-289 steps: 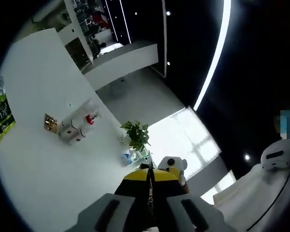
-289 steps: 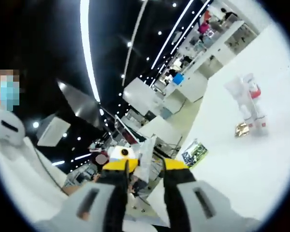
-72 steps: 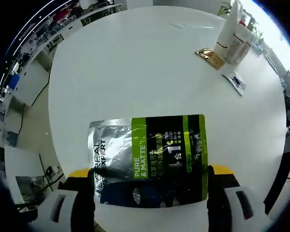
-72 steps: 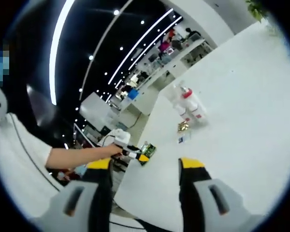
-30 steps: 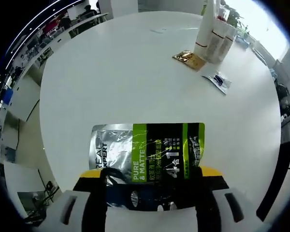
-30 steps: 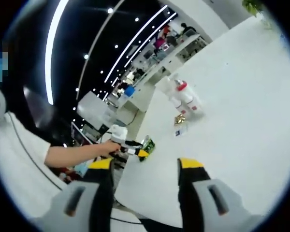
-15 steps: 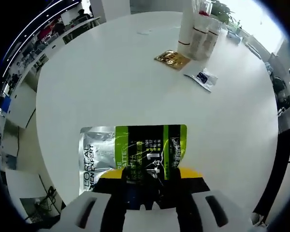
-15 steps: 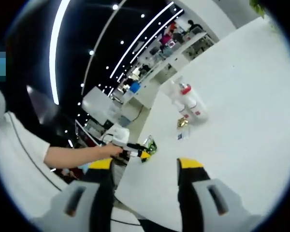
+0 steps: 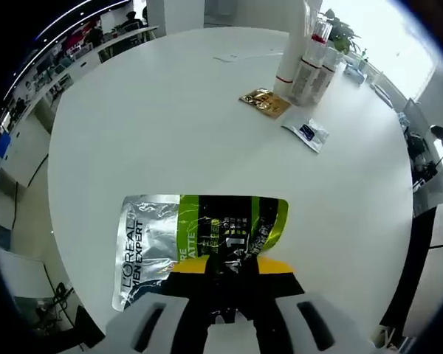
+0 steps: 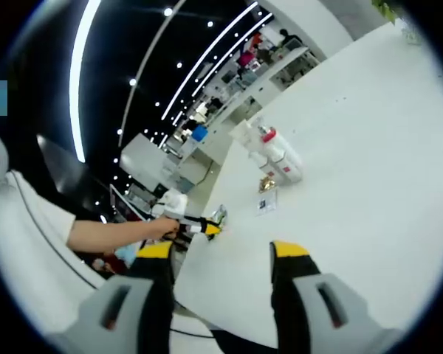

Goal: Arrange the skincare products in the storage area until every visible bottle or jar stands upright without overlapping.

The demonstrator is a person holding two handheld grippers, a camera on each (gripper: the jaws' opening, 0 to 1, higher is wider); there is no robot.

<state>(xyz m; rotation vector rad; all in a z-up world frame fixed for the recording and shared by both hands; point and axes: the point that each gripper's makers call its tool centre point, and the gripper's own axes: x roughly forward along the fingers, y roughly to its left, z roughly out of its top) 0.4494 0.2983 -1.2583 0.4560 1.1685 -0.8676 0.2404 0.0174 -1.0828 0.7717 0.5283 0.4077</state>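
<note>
- In the left gripper view our left gripper [image 9: 227, 276] is clenched on the near edge of a silver and green pouch [image 9: 199, 236], which lies partly on the round white table [image 9: 155, 140] by its near rim.
- Past the pouch, across the table, we see a gold sachet [image 9: 265, 102] and a small white sachet [image 9: 306, 133], with white bottles [image 9: 304, 63] standing upright close together just behind the gold one.
- In the right gripper view our right gripper [image 10: 215, 258] hangs released, jaws wide apart, above the table edge.
- Beyond it, the bottles [image 10: 269, 158] stand mid-table, with the sachets just in front.
</note>
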